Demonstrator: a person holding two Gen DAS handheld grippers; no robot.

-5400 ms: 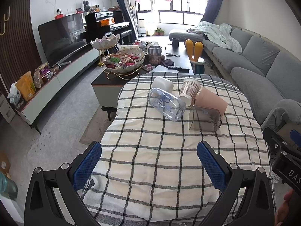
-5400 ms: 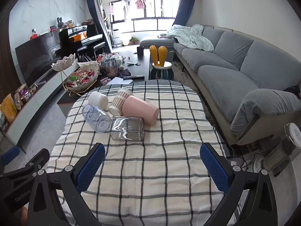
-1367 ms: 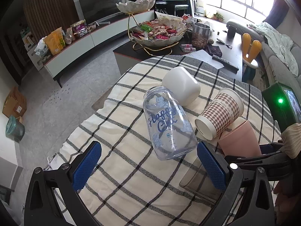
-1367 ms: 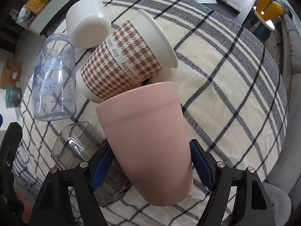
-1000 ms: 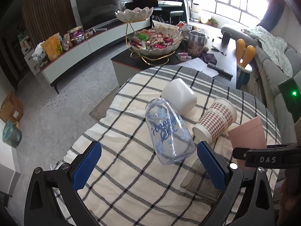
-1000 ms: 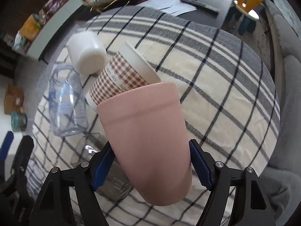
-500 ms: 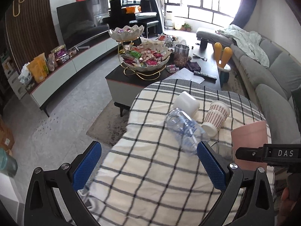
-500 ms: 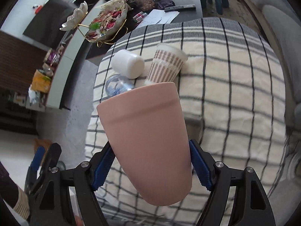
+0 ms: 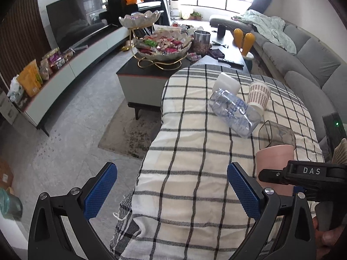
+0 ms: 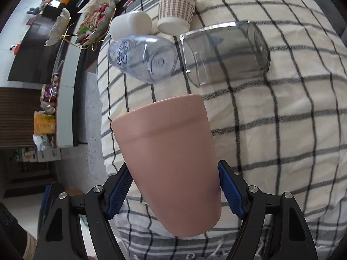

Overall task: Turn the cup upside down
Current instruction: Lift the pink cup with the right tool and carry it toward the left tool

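Observation:
My right gripper [image 10: 174, 191] is shut on a pink cup [image 10: 171, 158], its blue pads pressed on both sides of the cup's narrower end. The cup's wide rim points away from the camera toward the checked tablecloth [image 10: 271, 130]. In the left wrist view the pink cup [image 9: 274, 159] is at the right, rim upward and level, with the right gripper's black finger across it. My left gripper [image 9: 172, 191] is open and empty over the table's near left edge.
A clear bottle [image 10: 143, 57], a smoky square glass [image 10: 225, 53], a checked paper cup [image 10: 176, 7] and a white cup [image 10: 130, 26] lie on the cloth beyond the pink cup. A coffee table with a snack bowl [image 9: 161, 47] stands behind; a grey sofa [image 9: 308, 58] is at the right.
The right gripper has closed on the pink cup, lifted it off the pile and brought it toward the near side of the table while turning it. The left gripper has drawn back and stayed open.

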